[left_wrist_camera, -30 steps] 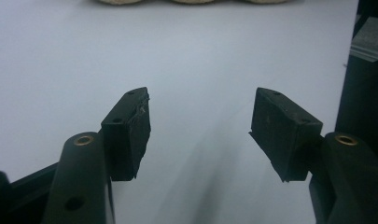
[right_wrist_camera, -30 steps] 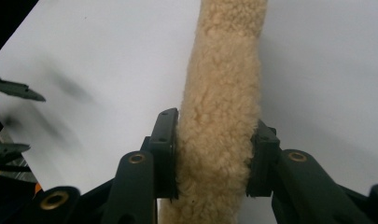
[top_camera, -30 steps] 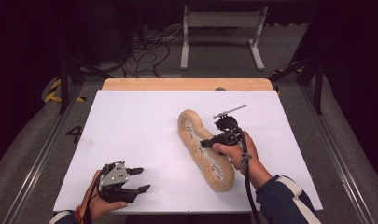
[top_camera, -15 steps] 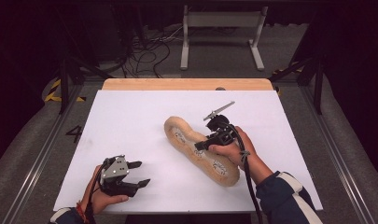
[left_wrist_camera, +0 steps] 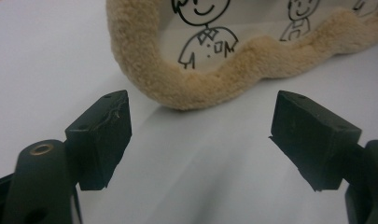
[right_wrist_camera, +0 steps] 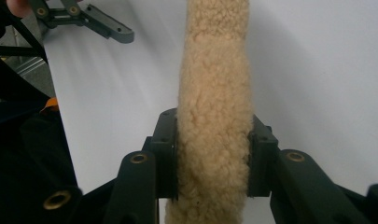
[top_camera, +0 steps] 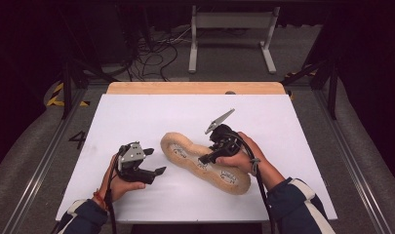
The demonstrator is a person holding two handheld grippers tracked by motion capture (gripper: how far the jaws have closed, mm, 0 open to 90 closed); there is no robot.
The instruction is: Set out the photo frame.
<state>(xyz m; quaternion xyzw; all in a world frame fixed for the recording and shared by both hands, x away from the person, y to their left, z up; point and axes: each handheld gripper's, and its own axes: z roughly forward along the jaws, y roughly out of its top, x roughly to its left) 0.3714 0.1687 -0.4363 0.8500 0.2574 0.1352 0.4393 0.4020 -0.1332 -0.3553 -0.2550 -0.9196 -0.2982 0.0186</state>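
Note:
A tan fleece insole [top_camera: 205, 163] with cartoon figures printed on its white top lies slantwise on the white table [top_camera: 136, 112]. My right gripper [top_camera: 205, 158] is shut on its fleecy edge near the middle; in the right gripper view both jaws squeeze the fleece [right_wrist_camera: 214, 116]. My left gripper [top_camera: 156, 163] hovers just left of the insole's rounded end, jaws wide apart. In the left gripper view the insole's end [left_wrist_camera: 196, 88] lies a short way beyond the open fingertips [left_wrist_camera: 107, 126], nothing between them.
The white sheet covers a wooden board [top_camera: 195, 87] at the table's far edge. A metal stand [top_camera: 229, 39] and cables [top_camera: 146, 51] lie on the floor beyond. Dark rails [top_camera: 39, 161] flank the table on both sides.
The right gripper has dragged the insole leftward and turned it more across the table. The left gripper has moved right and up, closer to the insole's end.

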